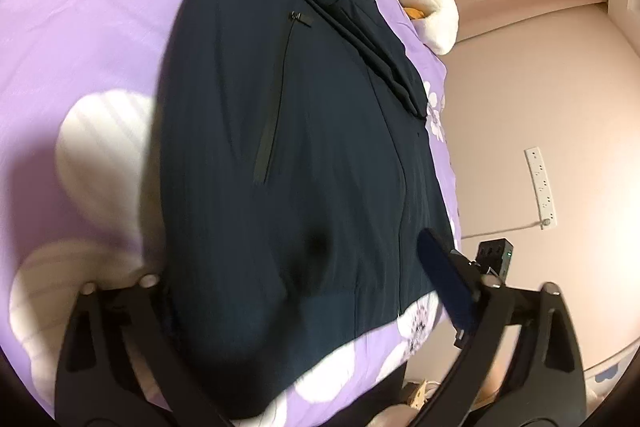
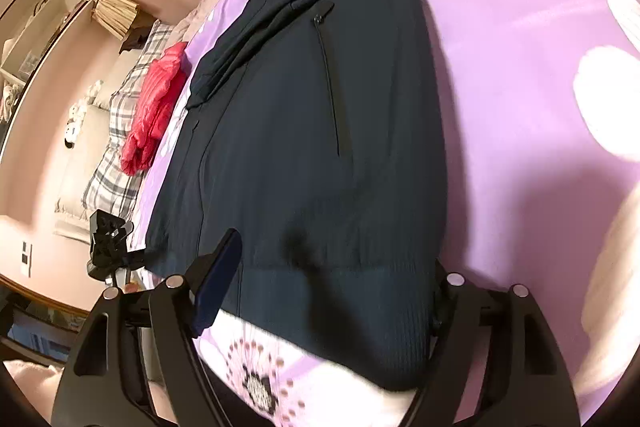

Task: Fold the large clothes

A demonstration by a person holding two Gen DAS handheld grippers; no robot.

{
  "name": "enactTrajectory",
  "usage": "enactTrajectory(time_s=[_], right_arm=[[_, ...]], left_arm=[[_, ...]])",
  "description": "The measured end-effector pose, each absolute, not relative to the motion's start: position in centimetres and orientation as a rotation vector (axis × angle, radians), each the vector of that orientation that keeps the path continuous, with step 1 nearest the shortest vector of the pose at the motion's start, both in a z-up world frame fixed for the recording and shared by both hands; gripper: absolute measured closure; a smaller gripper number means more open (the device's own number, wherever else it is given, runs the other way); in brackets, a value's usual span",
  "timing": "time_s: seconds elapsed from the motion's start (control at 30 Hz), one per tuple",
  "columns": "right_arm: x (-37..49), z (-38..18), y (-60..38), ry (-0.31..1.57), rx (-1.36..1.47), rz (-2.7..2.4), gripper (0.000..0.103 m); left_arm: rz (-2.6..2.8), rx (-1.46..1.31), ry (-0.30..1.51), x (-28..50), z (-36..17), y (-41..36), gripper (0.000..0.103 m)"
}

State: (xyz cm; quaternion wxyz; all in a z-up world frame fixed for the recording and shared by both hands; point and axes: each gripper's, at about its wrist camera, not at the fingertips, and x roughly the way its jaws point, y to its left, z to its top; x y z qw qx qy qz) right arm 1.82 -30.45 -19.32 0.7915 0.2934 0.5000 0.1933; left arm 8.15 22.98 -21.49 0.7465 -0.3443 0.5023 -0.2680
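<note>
Both tongs hang over the near hem of the navy jacket (image 1: 288,147), one at each bottom corner, and both stand apart with nothing pinched in them. From my left gripper (image 1: 304,291) I see the ribbed hem running between its two fingers, the cloth lying flat under the gap rather than up between the pads. My right gripper (image 2: 332,283) shows the same: hem band below and between the fingers, no fold of fabric lifted.

The jacket lies front-up on the purple floral bedspread (image 1: 80,27), zipped, with one sleeve (image 1: 360,27) already laid in across the chest up near the collar. So I judge the sleeves are dealt with and the step in hand is the bottom fold: taking the hem to carry it up toward the shoulders.

What comes next, as I reckon it, is to bring each pair of fingers down onto a hem corner, close on both layers of cloth together, and lift the two corners evenly so the body doubles over without skewing. The ribbing is thick and should give a fair bite; the smooth shell above it may slide, so I want the grip on the band itself.
</note>
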Motion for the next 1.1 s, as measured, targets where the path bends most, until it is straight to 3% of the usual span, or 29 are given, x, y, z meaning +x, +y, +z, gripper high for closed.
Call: enactTrajectory(time_s=[0.1, 0.23, 0.33, 0.37, 0.7, 1.1], right_arm=[[2.6, -19.6, -29.8, 1.068, 0.616, 0.400, 0.048], [3.0, -19.8, -29.7, 1.060, 0.615, 0.366, 0.069], [2.7, -19.5, -29.9, 1.030, 0.617, 0.358, 0.085], [2.6, -19.3, -30.1, 1.016, 0.634, 0.367, 0.087], [3.1, -12.5, -28.6, 0.756, 0.682, 0.528, 0.091], [3.1, -8.4, -27.9, 0.646, 0.686, 0.608, 0.092]], left_arm=[[-0.568, -0.774, 1.121, 9.0, -22.2, 22.5, 0.044], [-0.536, -0.816, 1.113, 8.9, -22.6, 22.9, 0.059], [-0.532, -0.880, 1.093, 8.5, -22.8, 23.8, 0.075], [-0.537, -0.890, 1.087, 8.4, -22.7, 24.0, 0.086], [-0.648, -0.830, 0.908, 8.6, -15.0, 23.1, 0.089], [-0.696, -0.751, 0.797, 7.7, -9.9, 22.6, 0.089]])
